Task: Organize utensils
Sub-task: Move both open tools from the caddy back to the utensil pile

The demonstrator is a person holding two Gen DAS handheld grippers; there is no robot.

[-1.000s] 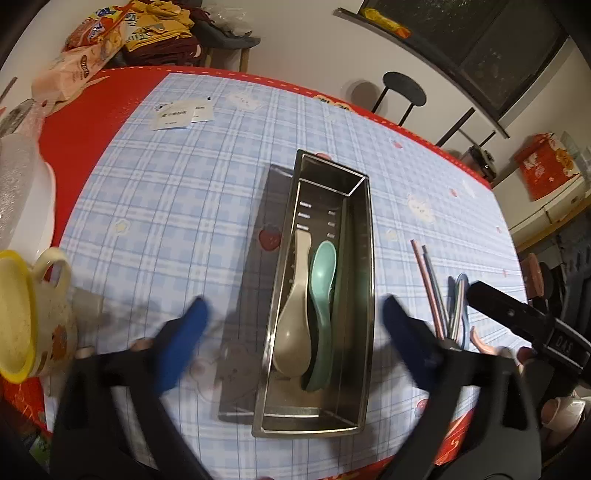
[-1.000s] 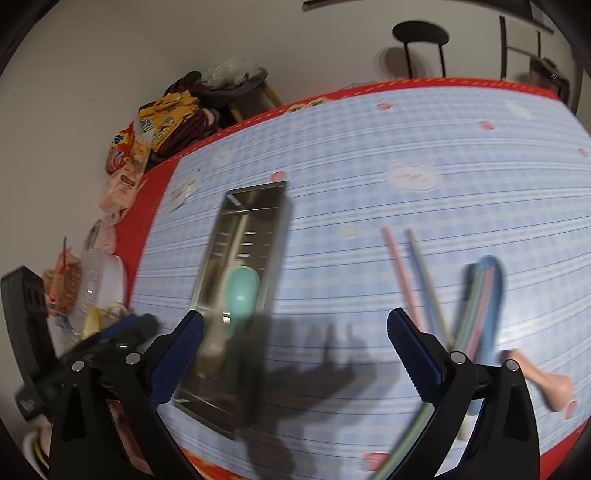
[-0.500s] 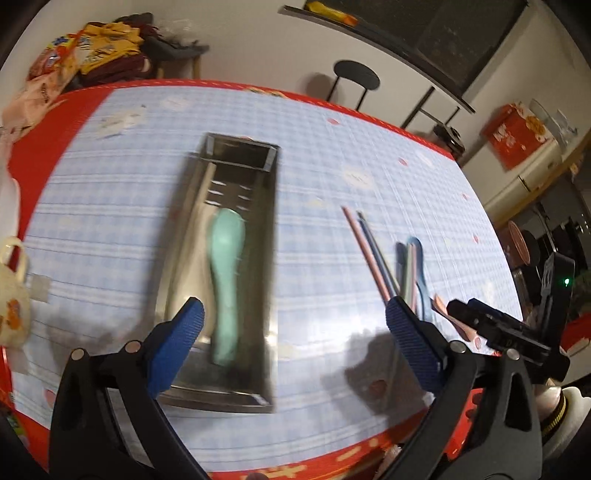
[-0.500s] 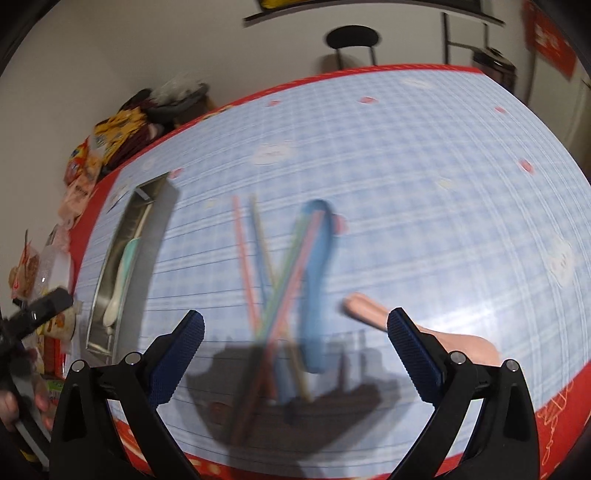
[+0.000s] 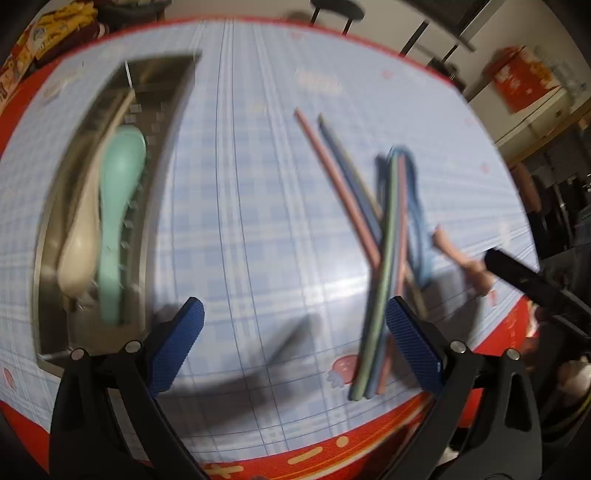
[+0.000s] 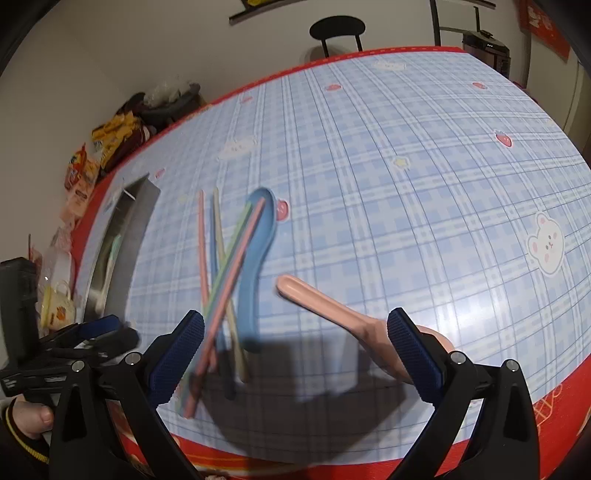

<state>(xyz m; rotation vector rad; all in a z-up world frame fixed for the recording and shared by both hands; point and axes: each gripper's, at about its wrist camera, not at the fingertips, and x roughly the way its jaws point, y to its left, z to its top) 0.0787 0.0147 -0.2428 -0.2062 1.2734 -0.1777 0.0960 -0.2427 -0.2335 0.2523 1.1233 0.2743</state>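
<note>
- Desk (image 6: 424, 177): blue plaid cloth with red border; black stool (image 6: 338, 27) at far edge, snack packets (image 6: 110, 140) beyond the corner.
- Steel utensil tray (image 5: 66, 206) holds mint spoon (image 5: 118, 206) and beige spoon (image 5: 79, 243).
- Chopsticks (image 6: 225, 280), blue spoon (image 6: 255, 266) and pink spoon (image 6: 332, 314) lie loose on the cloth.
- Left hand-held gripper (image 5: 293, 345) and right hand-held gripper (image 6: 295, 349): jaws wide, empty.

Brushed-metal utensil tray (image 5: 110, 88); smooth matt plastic mint spoon (image 5: 118, 206); glossy checked tablecloth (image 6: 406, 184); ribbed blue gripper pads (image 6: 413, 354).
</note>
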